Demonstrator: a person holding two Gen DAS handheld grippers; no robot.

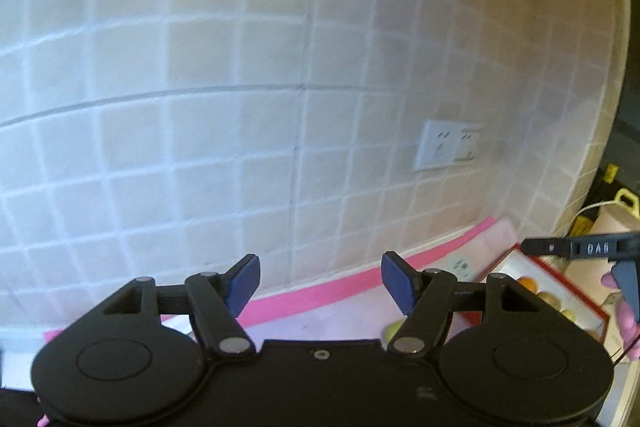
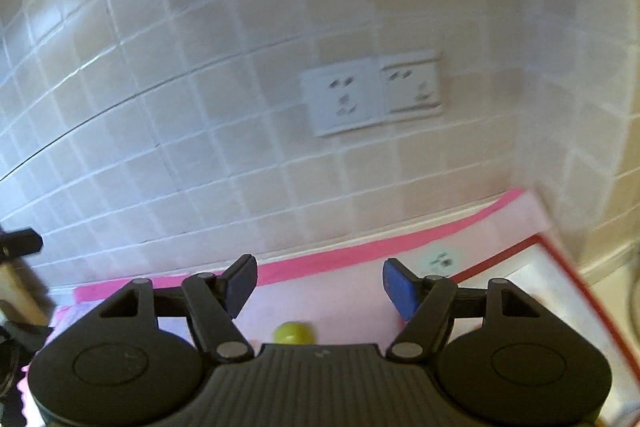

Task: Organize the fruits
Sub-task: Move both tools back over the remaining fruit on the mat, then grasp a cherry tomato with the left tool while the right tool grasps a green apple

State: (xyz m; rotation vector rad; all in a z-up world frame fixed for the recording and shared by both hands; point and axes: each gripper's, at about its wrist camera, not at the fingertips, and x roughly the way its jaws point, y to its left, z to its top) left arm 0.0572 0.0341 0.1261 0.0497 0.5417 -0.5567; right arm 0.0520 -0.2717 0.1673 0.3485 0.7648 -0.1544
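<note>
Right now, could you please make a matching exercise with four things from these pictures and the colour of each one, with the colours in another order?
Things:
1. mat border
2. wall socket
3. round fruit
4. box rim

Colours:
A. white
B. red
C. pink
D. yellow-green

Pairs: 1-C, 2-A, 3-D, 4-B
</note>
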